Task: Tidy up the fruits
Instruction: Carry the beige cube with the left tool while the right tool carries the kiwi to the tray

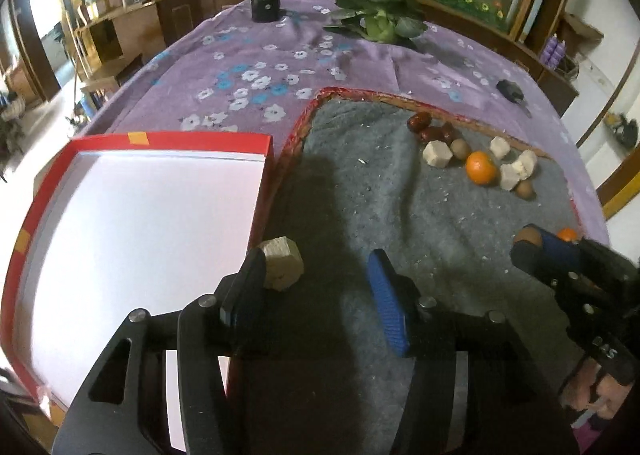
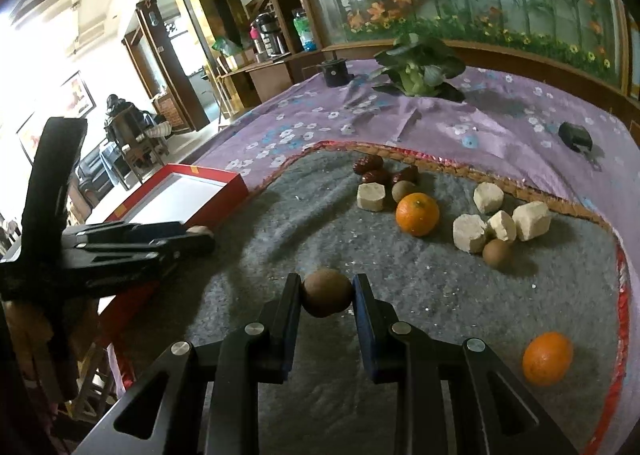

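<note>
My left gripper (image 1: 316, 261) stands open over the grey mat (image 1: 360, 195), close to the red box (image 1: 168, 141) with the white inside. A beige block (image 1: 280, 263) sits by its left finger (image 1: 246, 283), well apart from the blue pad (image 1: 388, 295). My right gripper (image 2: 327, 283) is shut on a brown round fruit (image 2: 326, 293), just above the mat (image 2: 280, 223). Farther back lie an orange (image 2: 417, 213), several beige blocks (image 2: 470, 233), red dates (image 2: 372, 169) and two more brown fruits (image 2: 496, 253). A second orange (image 2: 547, 358) lies at the near right.
A purple flowered cloth (image 1: 260, 67) covers the table under the mat. A leafy plant (image 1: 380, 15) and a black pot (image 1: 264, 7) stand at the far side, and a small black object (image 1: 510, 89) lies at the right. A hand (image 1: 592, 391) holds the right gripper.
</note>
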Available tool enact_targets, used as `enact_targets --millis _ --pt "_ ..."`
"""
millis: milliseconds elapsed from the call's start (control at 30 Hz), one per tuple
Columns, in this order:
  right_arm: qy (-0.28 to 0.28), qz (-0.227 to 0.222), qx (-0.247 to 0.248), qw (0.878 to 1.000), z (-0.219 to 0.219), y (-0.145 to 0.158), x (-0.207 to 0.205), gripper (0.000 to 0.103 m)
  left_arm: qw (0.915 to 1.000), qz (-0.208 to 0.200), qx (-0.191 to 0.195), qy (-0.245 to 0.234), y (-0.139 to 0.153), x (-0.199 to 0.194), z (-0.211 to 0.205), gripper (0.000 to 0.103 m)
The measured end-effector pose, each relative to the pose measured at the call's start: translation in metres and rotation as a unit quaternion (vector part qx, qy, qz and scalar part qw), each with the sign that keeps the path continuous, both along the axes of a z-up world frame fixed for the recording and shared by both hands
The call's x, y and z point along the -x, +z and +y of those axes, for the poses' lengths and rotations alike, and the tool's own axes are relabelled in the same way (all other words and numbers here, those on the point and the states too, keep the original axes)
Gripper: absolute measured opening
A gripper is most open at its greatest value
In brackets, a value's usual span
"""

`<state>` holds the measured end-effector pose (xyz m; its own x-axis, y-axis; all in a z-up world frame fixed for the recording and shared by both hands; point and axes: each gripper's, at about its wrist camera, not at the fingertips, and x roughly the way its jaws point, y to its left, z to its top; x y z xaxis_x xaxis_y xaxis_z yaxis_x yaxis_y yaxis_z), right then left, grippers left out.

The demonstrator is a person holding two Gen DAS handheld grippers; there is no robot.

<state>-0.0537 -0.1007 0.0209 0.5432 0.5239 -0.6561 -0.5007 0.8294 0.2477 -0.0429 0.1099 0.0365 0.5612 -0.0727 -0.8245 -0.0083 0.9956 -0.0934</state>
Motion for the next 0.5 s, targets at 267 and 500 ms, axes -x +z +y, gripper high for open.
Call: enact_targets --millis 267,500 --pt "0.001 0.003 -0.007 1.0 -0.006 -0.004 -0.005 0.025 0.993 0.041 0.065 -0.089 -0.008 -0.003 -0.041 0.069" --pt "-0.004 -0.002 -0.008 1.0 -0.016 -0.001 -0.003 0.025 0.9977 0.008 0.038 -0.055 0.007 0.009 -0.021 0.069"
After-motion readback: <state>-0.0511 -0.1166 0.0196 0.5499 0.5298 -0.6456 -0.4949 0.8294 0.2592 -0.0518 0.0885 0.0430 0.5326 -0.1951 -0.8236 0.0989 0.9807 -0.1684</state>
